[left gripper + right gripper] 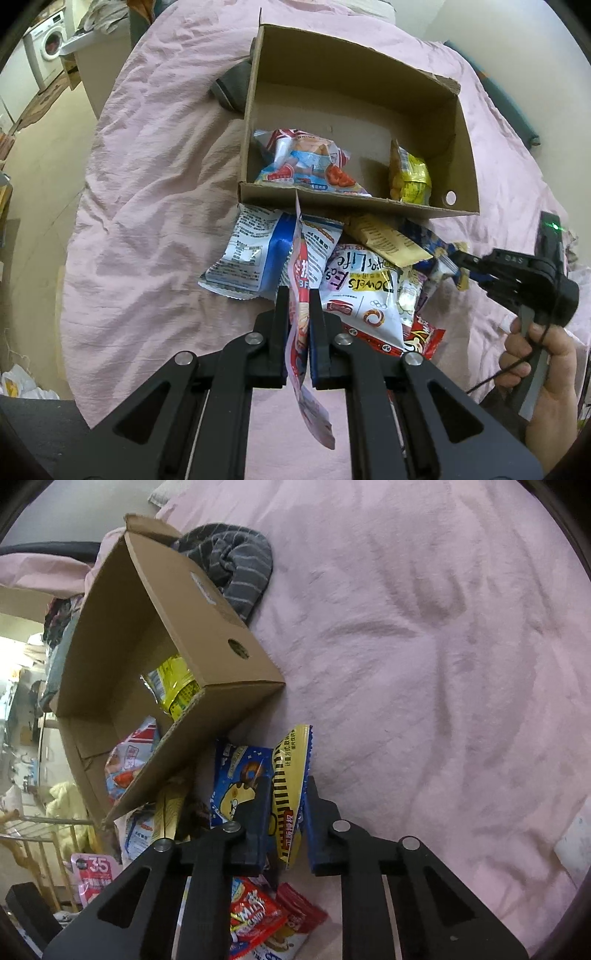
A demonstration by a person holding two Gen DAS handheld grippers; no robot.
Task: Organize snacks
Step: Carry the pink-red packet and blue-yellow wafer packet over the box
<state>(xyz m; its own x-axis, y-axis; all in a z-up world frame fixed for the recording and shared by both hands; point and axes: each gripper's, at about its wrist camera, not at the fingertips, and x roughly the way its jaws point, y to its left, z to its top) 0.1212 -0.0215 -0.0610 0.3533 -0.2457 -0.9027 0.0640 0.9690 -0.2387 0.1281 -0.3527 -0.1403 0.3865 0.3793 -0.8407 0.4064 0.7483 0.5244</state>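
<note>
Left claw (298,295) clamped tight, right claw (287,805) nearly closed, a hand (546,354) gripping its handle

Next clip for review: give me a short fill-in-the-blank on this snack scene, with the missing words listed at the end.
1. The left gripper is shut on a red and ____ snack packet.
2. The cardboard box holds ____ snack packets.
3. The right gripper is closed on a ____ packet with piano keys.
4. The box rests on a ____ bedsheet.

Missing words: white; two; yellow; pink
</note>
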